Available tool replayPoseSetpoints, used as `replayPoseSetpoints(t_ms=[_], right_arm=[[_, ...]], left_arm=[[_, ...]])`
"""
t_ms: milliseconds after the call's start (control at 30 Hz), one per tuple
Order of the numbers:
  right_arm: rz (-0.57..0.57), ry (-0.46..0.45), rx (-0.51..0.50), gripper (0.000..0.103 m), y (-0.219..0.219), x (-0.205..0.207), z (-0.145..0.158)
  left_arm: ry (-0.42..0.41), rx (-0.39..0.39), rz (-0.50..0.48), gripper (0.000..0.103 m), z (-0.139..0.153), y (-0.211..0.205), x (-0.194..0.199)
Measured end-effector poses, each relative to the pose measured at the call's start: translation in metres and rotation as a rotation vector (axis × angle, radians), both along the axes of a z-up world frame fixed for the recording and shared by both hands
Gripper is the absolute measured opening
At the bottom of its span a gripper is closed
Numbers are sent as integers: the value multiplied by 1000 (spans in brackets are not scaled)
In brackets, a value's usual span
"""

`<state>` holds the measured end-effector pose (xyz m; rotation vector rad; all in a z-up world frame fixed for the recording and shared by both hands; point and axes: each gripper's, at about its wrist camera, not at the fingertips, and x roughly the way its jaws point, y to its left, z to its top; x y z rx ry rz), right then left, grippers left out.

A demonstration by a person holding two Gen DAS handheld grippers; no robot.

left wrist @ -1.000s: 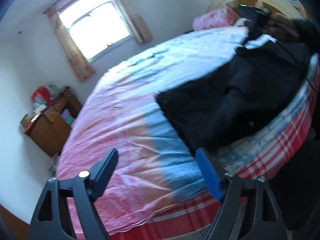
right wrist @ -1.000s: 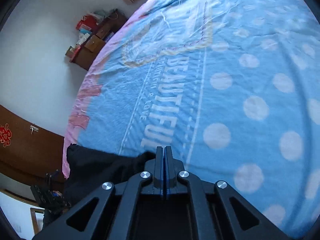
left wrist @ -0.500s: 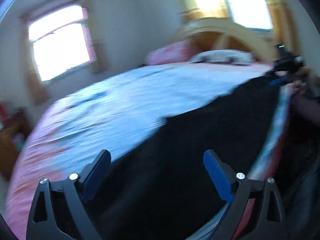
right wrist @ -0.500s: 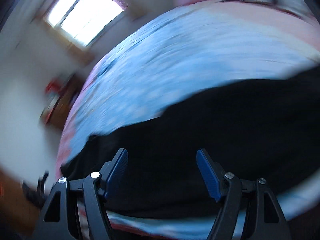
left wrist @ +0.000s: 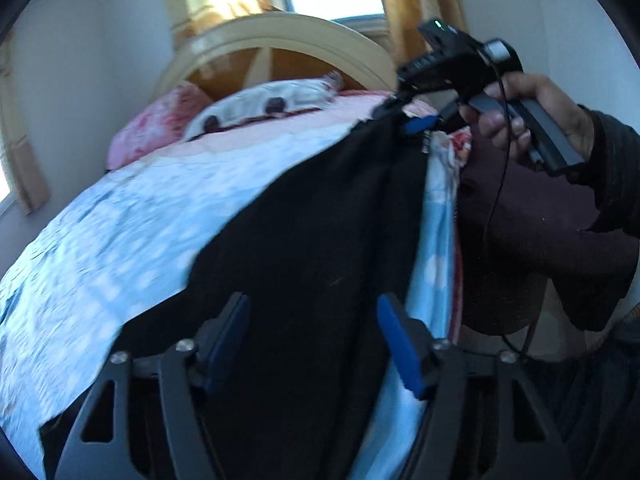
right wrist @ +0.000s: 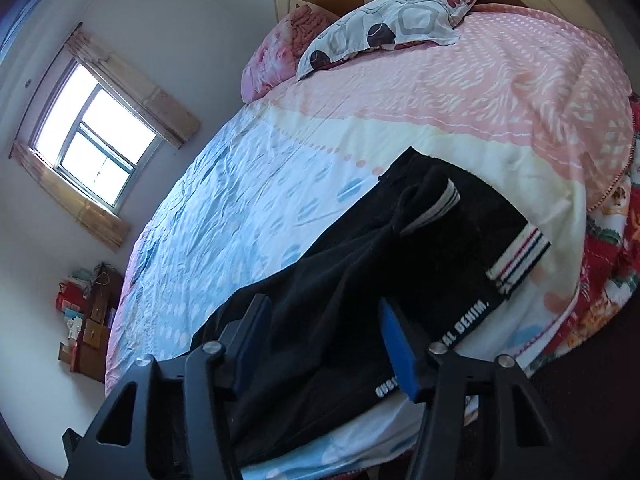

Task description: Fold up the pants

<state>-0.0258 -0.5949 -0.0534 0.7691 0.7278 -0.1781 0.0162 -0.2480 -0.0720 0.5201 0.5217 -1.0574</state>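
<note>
Black pants [right wrist: 400, 264] with a striped waistband [right wrist: 516, 260] and white lettering lie stretched along the near edge of the bed; they also show in the left wrist view [left wrist: 312, 248]. My left gripper [left wrist: 316, 340] is open just above the pants at one end. My right gripper [right wrist: 324, 344] is open over the other end, near the waistband. In the left wrist view my right gripper [left wrist: 416, 122] shows at the far end of the pants, held by a hand.
The bed [right wrist: 280, 184] has a blue and pink cover. Two pillows [right wrist: 384, 28] lie at a curved wooden headboard [left wrist: 280, 40]. A window [right wrist: 96, 140] and a cluttered wooden cabinet [right wrist: 88, 320] stand by the far wall.
My right gripper opened and let go of the pants, which now lie flat along the bed edge. Both grippers swung round toward the headboard and dropped closer to the pants.
</note>
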Motion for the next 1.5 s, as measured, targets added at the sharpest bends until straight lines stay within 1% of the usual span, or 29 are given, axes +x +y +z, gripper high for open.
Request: replayPoseSetpoints(t_ms=[67, 100, 133, 167, 267, 300, 333, 367, 400, 433, 467, 567, 667, 700, 767, 867, 900, 933, 967, 1000, 1100, 1133, 1233, 1300, 1333, 1367, 1400, 1433, 1500], right_arm=[[0, -5, 7, 52, 1, 3, -4], [0, -9, 11, 51, 0, 3, -6], [3, -17, 17, 50, -3, 3, -7], [1, -26, 24, 48, -6, 2, -8], [-3, -32, 40, 45, -13, 3, -13], [-8, -32, 49, 44, -16, 4, -15], [-12, -37, 60, 41, -18, 5, -17], [-16, -41, 62, 34, -20, 4, -17], [-20, -39, 51, 27, -21, 6, -17], [-23, -36, 32, 13, -22, 8, -16], [-16, -37, 19, 10, -23, 12, -16], [12, -50, 11, 7, -23, 22, -10], [51, -95, -14, 7, -16, 27, 5], [71, -124, -27, 7, -12, 28, 14], [106, -190, -56, 7, -4, 28, 33], [165, -305, -110, 7, 7, 15, 58], [187, -339, -133, 7, 9, 8, 63], [200, -344, -146, 7, 10, 3, 63], [202, -331, -162, 7, 10, -2, 60], [187, -294, -173, 7, 7, -9, 51], [135, -182, -131, 7, -11, -25, 16], [109, -151, -137, 7, -15, -33, 6], [80, -116, -114, 8, -21, -49, -8], [53, -120, -102, 9, -27, -53, -9], [36, -121, -98, 17, -31, -55, -8], [19, -120, -100, 34, -34, -57, -6], [-8, -107, -108, 41, -39, -60, -3], [-39, -93, -106, 43, -45, -65, -1], [-95, -92, -87, 43, -59, -79, 2]], left_arm=[[10, 34, -30, 51, -7, -19, -1], [0, 52, -33, 48, -10, -25, -1], [-5, 72, -45, 42, -14, -32, -2], [8, 87, -63, 36, -18, -38, -3], [35, 143, -72, 27, -33, -52, -5], [30, 149, -73, 27, -36, -55, -5], [21, 150, -72, 24, -37, -56, -5], [27, 147, -66, 17, -36, -56, -4], [35, 148, -56, 14, -34, -56, -2], [37, 150, -53, 10, -34, -57, -1], [49, 144, -52, 8, -32, -56, 2], [98, 126, -45, 4, -30, -56, 12], [145, 83, -33, 4, -26, -48, 21], [152, 71, -33, 4, -25, -49, 22], [171, 20, -25, 4, -14, -41, 25], [191, -33, -39, 4, -1, -32, 22], [199, -37, -42, 4, -1, -31, 21], [216, -38, -49, 4, -3, -29, 20], [240, -36, -58, 4, -8, -28, 19], [257, -28, -72, 4, -15, -29, 16], [290, 16, -91, 3, -32, -35, 11], [306, 26, -110, 3, -38, -36, 7], [289, 41, -122, 3, -43, -40, 2], [307, 27, -118, 3, -41, -39, 7], [306, 23, -115, 3, -39, -38, 7], [298, 13, -114, 3, -35, -36, 8], [292, 2, -113, 3, -32, -33, 7], [288, -10, -108, 3, -29, -29, 7], [275, -30, -89, 3, -22, -22, 8]])
